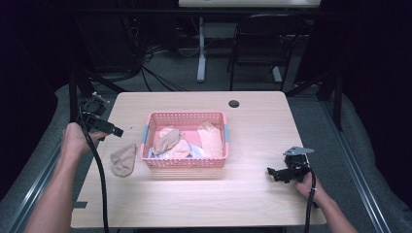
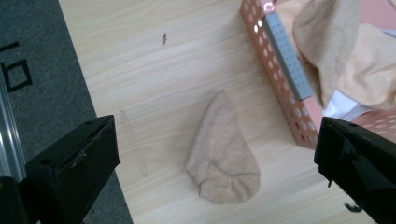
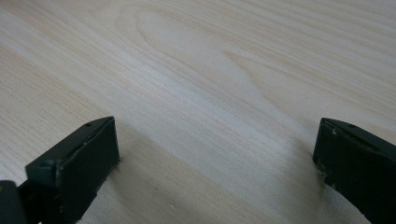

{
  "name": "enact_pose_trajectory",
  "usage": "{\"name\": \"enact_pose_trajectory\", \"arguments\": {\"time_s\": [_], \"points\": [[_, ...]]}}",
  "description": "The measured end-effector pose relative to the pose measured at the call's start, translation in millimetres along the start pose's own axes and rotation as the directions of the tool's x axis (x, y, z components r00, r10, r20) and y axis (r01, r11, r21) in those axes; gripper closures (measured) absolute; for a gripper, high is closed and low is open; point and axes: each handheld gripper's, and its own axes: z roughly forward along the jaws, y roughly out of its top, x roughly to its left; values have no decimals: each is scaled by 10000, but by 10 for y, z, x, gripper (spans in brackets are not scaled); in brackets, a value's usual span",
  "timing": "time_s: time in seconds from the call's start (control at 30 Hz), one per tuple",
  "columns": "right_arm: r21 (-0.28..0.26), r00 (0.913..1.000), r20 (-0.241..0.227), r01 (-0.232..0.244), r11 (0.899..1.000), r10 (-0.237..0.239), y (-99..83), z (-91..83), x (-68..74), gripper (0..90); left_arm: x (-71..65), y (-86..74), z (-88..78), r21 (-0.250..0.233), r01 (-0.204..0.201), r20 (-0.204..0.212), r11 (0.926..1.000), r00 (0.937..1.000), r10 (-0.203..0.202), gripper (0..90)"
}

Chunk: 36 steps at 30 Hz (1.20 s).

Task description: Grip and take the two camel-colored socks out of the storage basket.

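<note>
Left claw (image 1: 118, 131) jaws wide apart, nothing between them, held above the worktop (image 1: 252, 194). Beige sock (image 2: 224, 154) lies flat on the worktop below the left claw, clear of its jaws, just beside the pink basket (image 1: 184, 162) holding more socks. Right claw (image 1: 273, 174) also spread wide and empty, low over bare worktop, well apart from sock and basket.

One pink perforated plastic basket (image 1: 184, 162) holds roughly four beige fabric socks (image 1: 167, 140); one more crumpled beige sock (image 1: 123, 159) lies on the single light wooden table (image 1: 252, 194).
</note>
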Motion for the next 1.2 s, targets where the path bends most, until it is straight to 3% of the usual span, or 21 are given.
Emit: {"name": "enact_pose_trajectory", "arguments": {"time_s": [0.63, 0.73, 1.2], "points": [[-13, 10000, 10, -22, 10000, 22, -1, 0, 2, 0, -397, 327, 97, -145, -1102, 290, 9938, 9934, 1106, 0], [35, 10000, 33, 11, 10000, -11, 0, -4, 3, 0, -458, 361, 142, -146, -1135, 473, 9934, 9924, 1140, 4], [25, 10000, 26, 27, 10000, -27, -1, -5, 3, 0, -775, 505, 426, -71, -1873, 1189, 9823, 9752, 1868, 22]]}}
